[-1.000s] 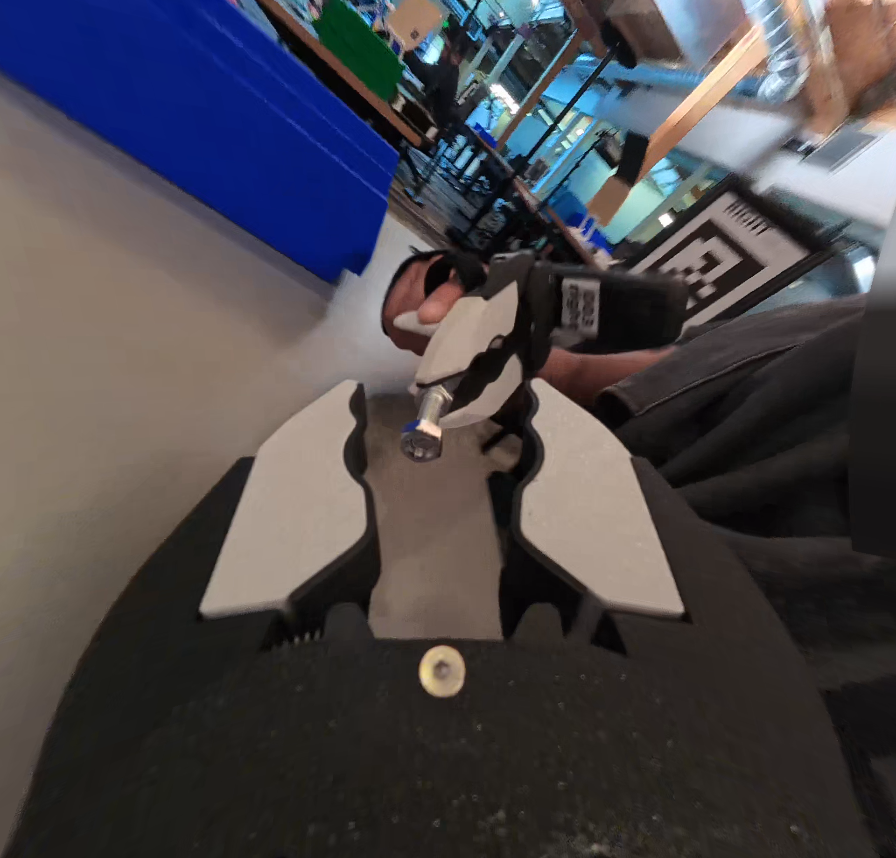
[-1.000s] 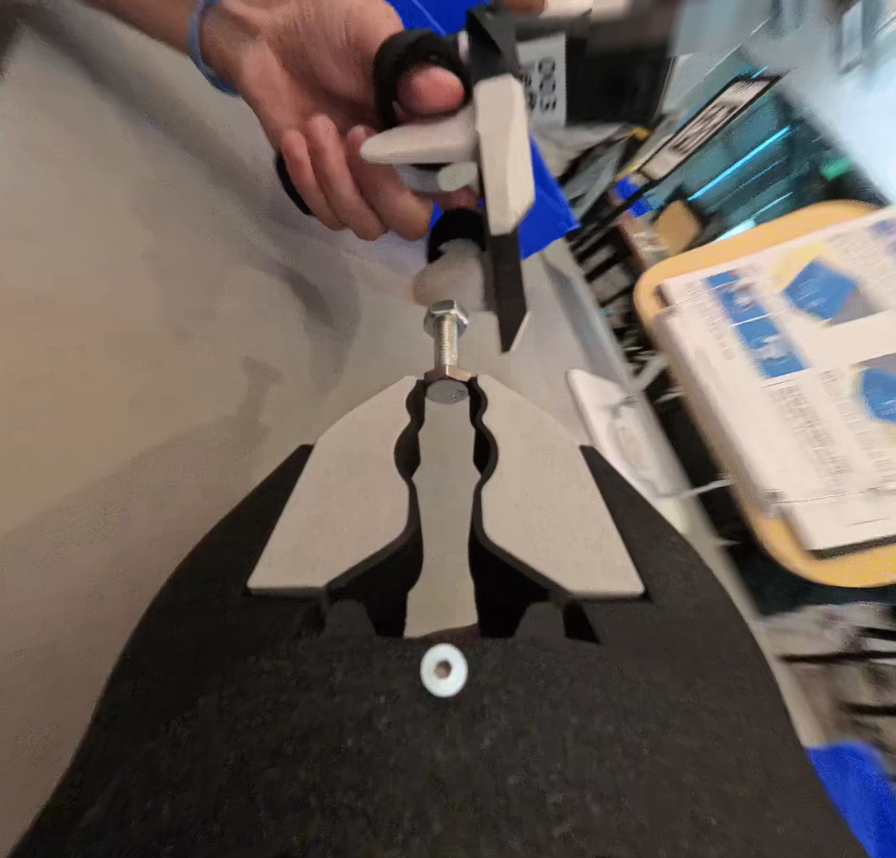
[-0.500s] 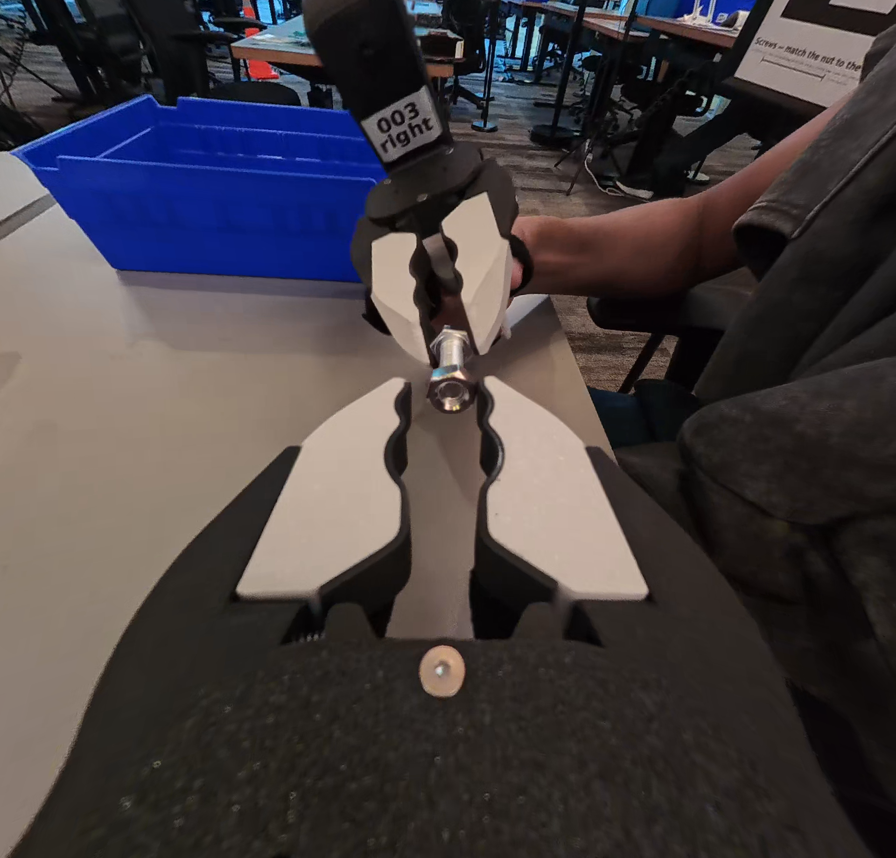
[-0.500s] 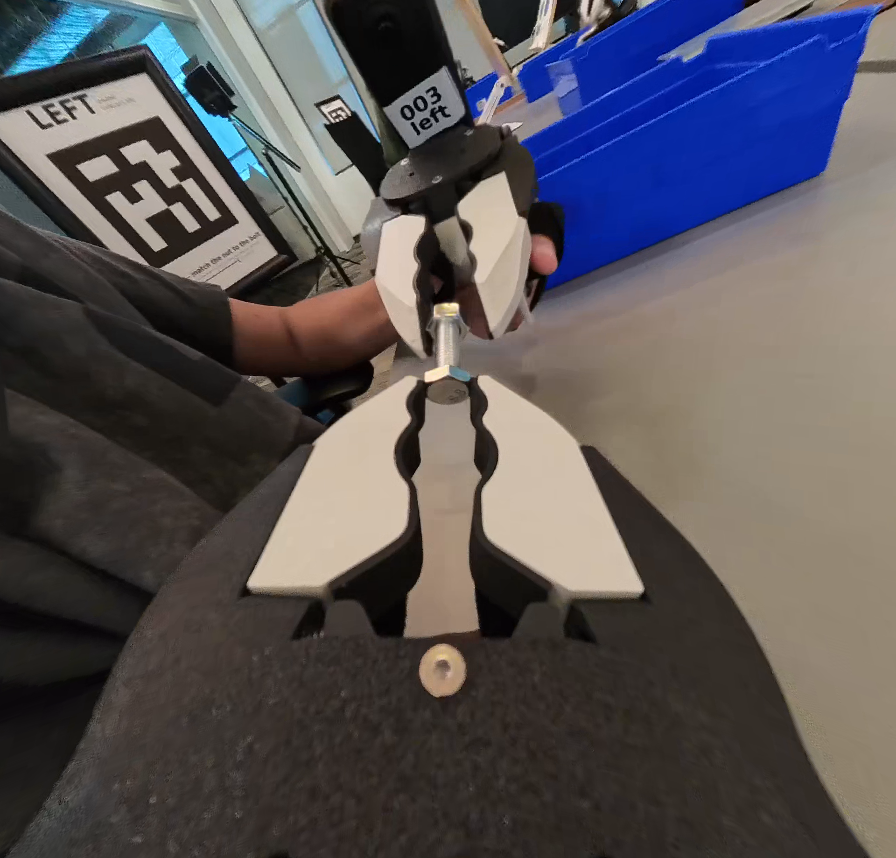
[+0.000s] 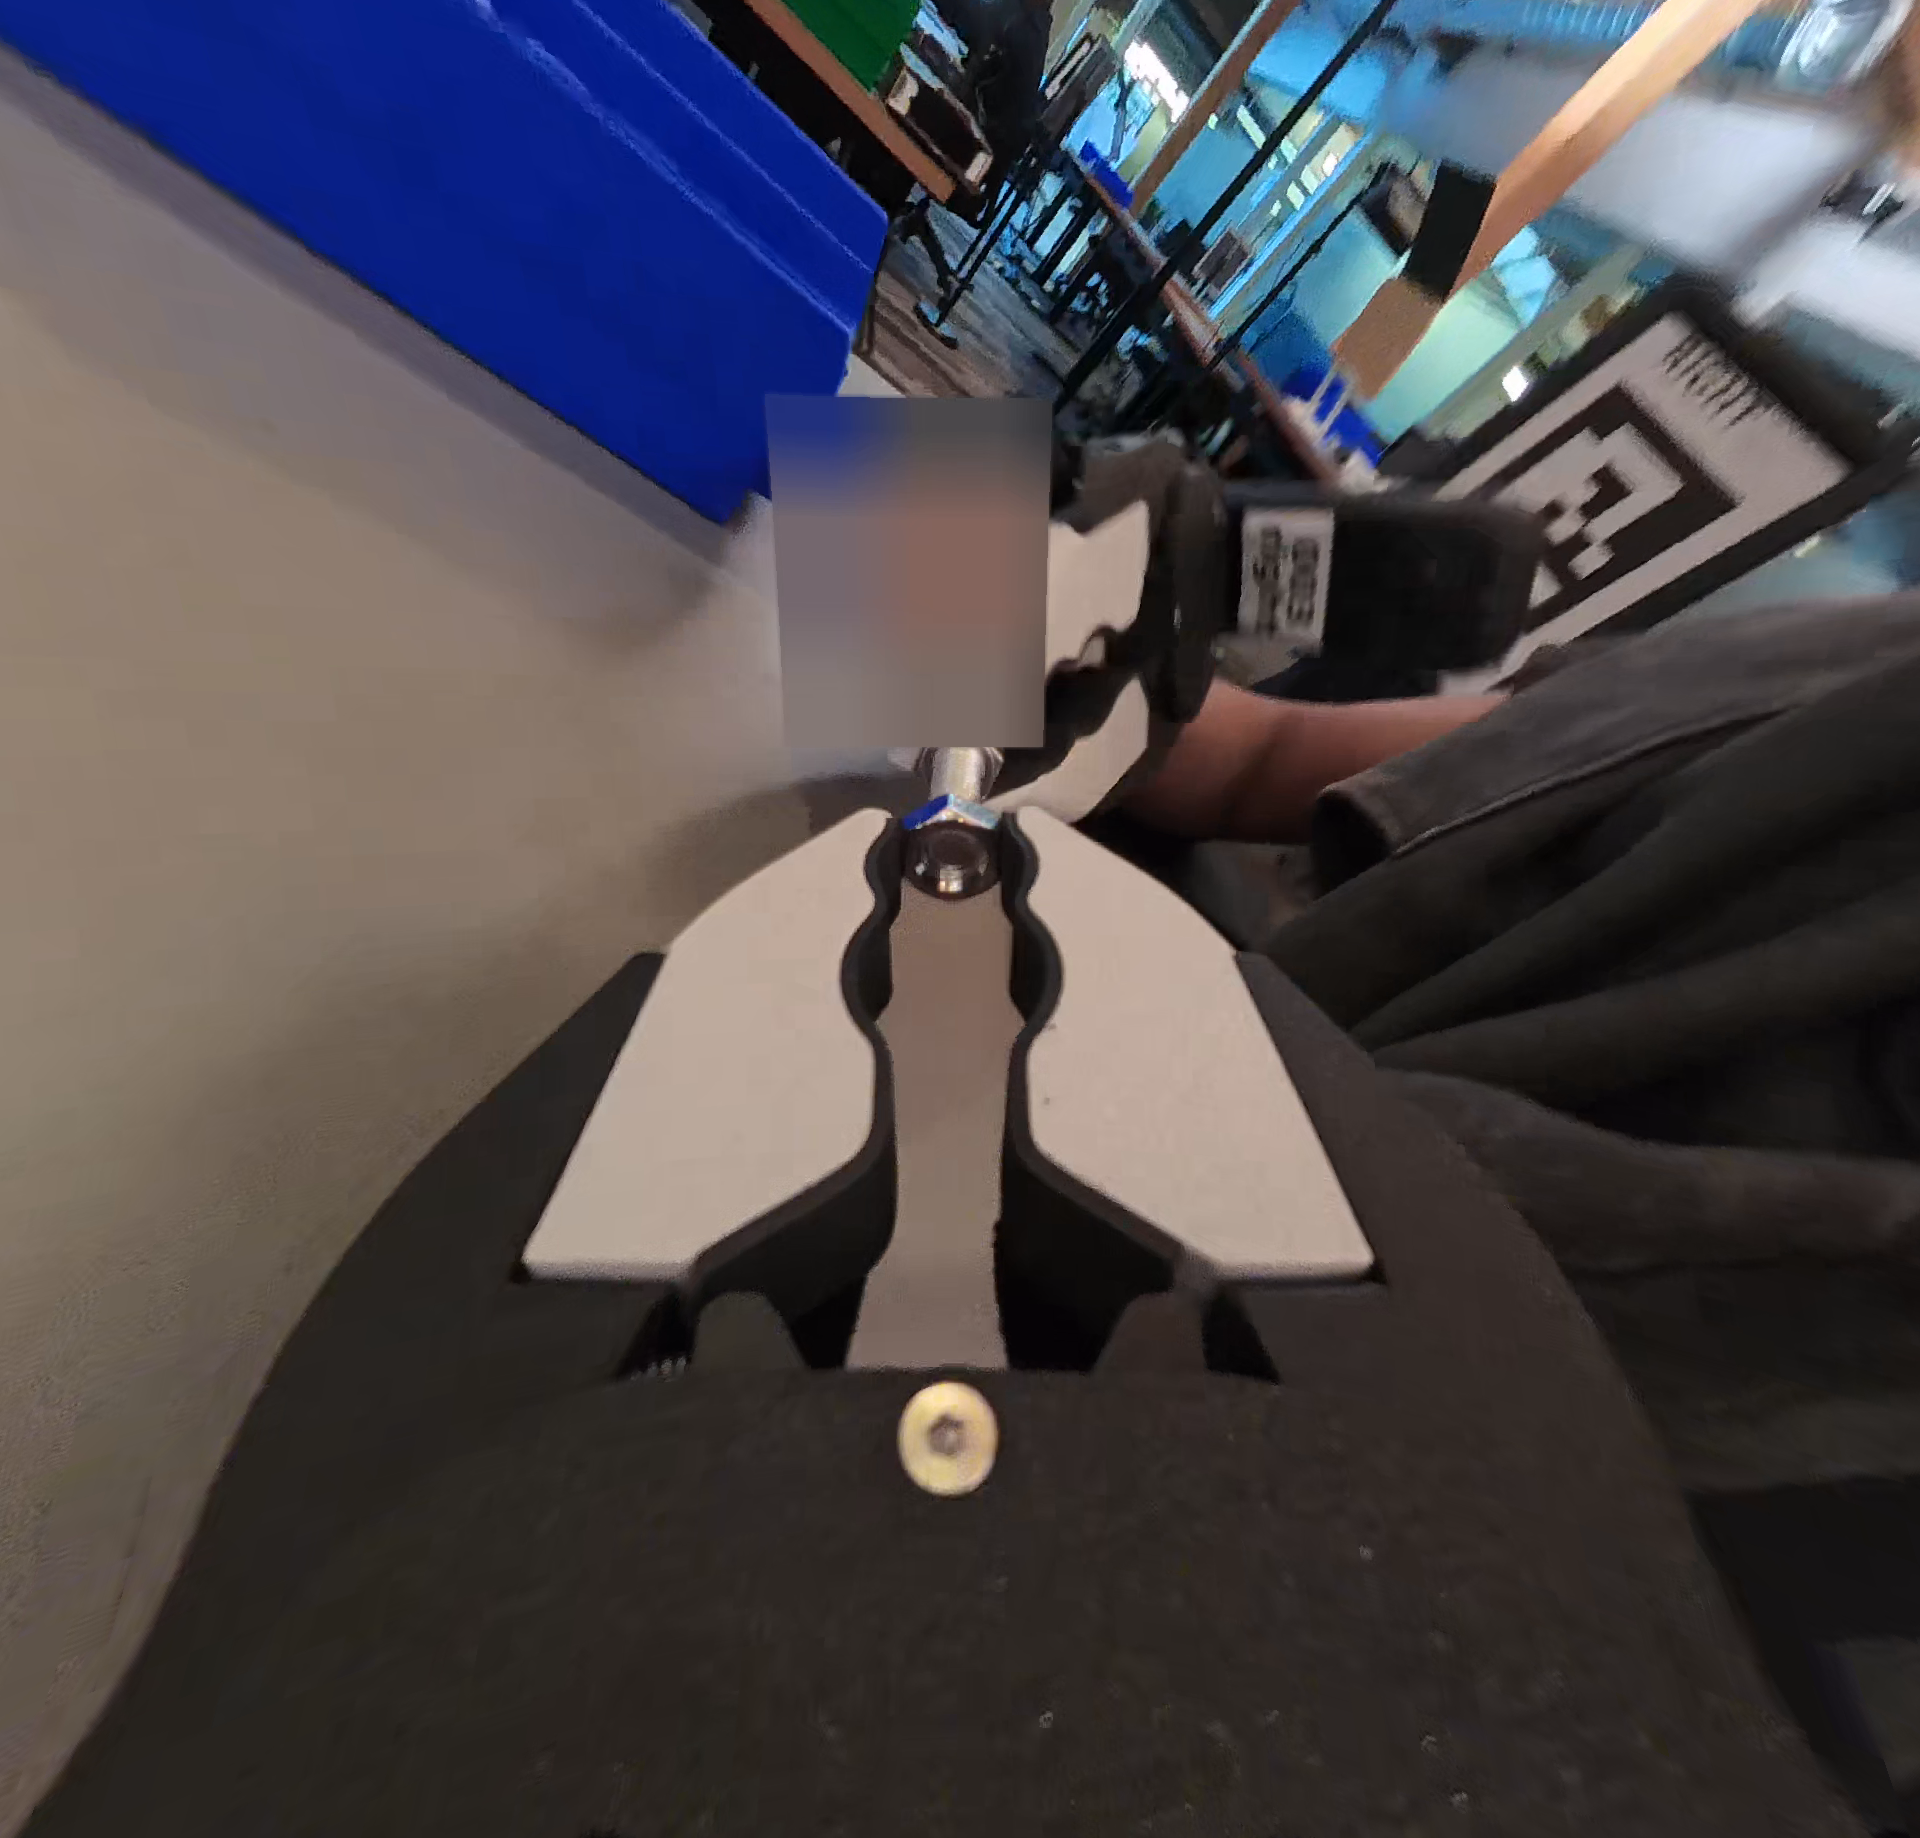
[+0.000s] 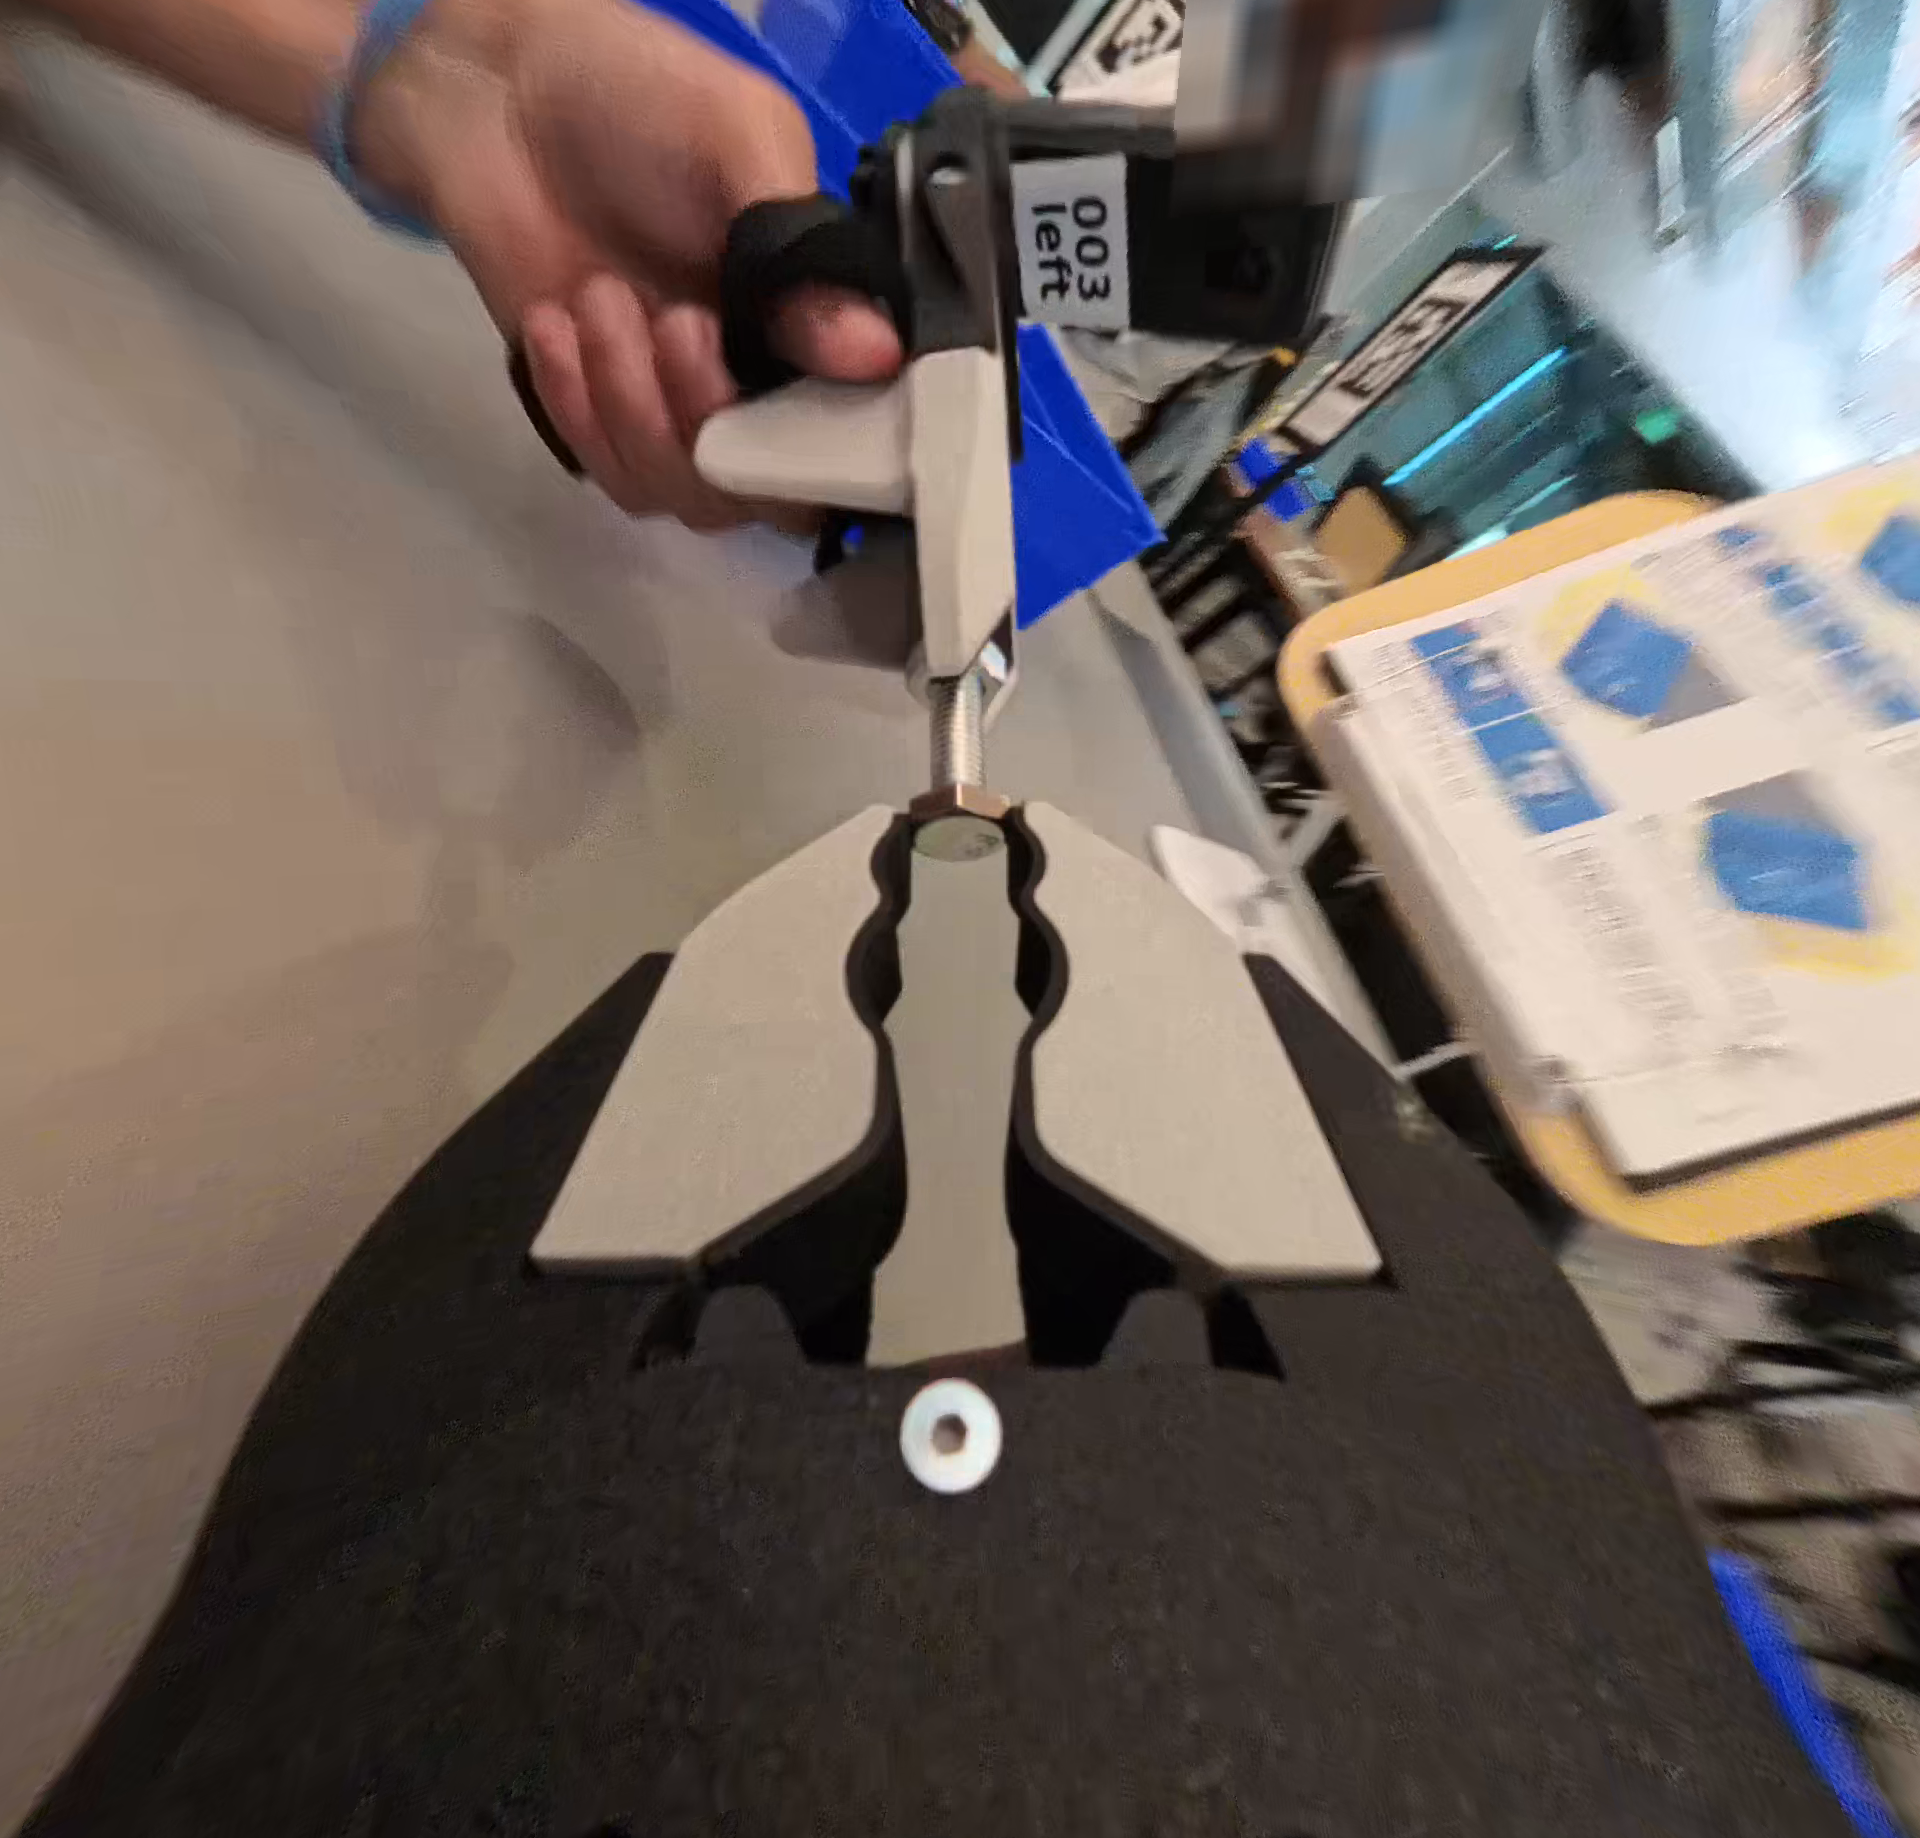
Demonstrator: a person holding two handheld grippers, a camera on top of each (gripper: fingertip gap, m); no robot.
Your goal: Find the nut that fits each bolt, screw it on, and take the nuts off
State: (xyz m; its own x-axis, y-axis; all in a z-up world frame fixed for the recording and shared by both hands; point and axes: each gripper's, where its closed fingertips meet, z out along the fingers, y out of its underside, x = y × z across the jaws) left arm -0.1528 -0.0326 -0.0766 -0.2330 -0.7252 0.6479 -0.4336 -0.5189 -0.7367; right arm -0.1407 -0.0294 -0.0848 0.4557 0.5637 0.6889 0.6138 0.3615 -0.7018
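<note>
You work over a plain grey table (image 5: 260,749). The room behind it is big and busy, with more tables, black stands and a black-and-white sign (image 5: 1621,500). It all looks tilted and smeared. In the right wrist view a round yellow table (image 6: 1558,1186) sits lower down, with printed papers (image 6: 1662,801) on it.

A long blue bin (image 5: 468,178) stands on the grey table, behind your grippers. You only see its outer wall, so you cannot tell what is in it.

Your left gripper (image 5: 948,832) is squeezed tight on the nut (image 5: 945,858) at its fingertips. Your right gripper (image 6: 958,822) is squeezed tight on the head of the bolt (image 6: 961,739). The two grippers face each other, just above the table. The bolt's threaded part runs between them, with the nut on its far end.

Your hand (image 6: 623,261) with the blue wristband (image 6: 384,74) holds the left gripper's handle. In the left wrist view a blurred patch covers most of the right gripper's fingers and part of the bolt. Your dark sleeve (image 5: 1610,853) fills the right side there.
</note>
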